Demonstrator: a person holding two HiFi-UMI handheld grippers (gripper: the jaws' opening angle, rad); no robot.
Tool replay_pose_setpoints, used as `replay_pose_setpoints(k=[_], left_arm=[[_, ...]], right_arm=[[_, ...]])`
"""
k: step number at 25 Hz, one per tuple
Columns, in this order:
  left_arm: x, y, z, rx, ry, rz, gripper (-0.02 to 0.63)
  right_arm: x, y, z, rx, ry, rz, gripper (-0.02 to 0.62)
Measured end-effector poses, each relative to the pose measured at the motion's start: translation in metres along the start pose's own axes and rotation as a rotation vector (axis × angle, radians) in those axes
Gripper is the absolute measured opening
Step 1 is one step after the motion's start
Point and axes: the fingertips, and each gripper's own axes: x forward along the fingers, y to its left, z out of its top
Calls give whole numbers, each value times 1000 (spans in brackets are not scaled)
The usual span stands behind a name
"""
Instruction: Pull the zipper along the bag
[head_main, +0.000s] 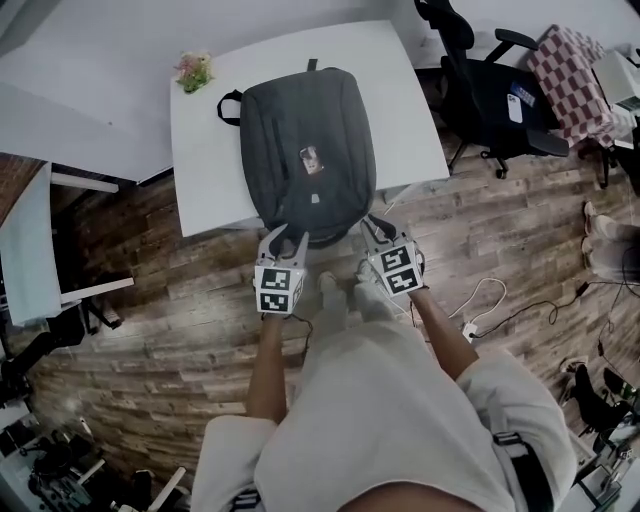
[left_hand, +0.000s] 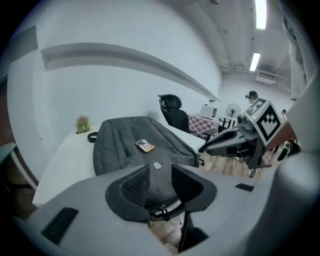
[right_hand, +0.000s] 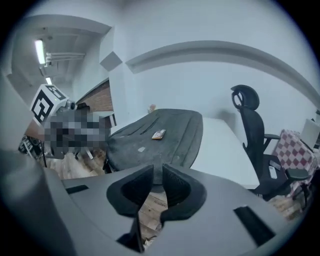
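Down at the near end of the backpack (head_main: 308, 150), flat on the white table (head_main: 205, 170), bottom edge hanging just over the table's front. Left gripper (left_hand: 160, 172) open about halfway, straddling that edge, nothing pinched. Small zipper pull (left_hand: 161, 210) dangling low in the gap between the 2 jaws. Right gripper (right_hand: 157, 172) open too, on a narrower gap, empty, just beside the bag's near right corner, only floor visible through the gap.

Looks like the lining-up stage, pull not yet caught. To do it well:

- Bring the left pads onto the tab itself rather than onto cloth, centre them, then close firmly.
- Pin the bag's corner with the right gripper first, to keep the fabric taut and stop any sliding on the smooth tabletop.
- Then draw along the zipper line, following the curve round the corner, never straight up and never in a jerk.
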Motion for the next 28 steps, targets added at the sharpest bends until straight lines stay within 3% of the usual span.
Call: replay_pose_setpoints(k=[5,13,28], left_arm=[[-13,13,38,-66,-115,69,111],[-32,31,87,-26,-215,146,36],[-55,71,154,30,-336,225,26]], right_arm=[[-21,-33,35,63,-91,-80,52],[-43,-69,94,57,-229,-153,14],[-55,-82,170,-17,-360,-179,14]])
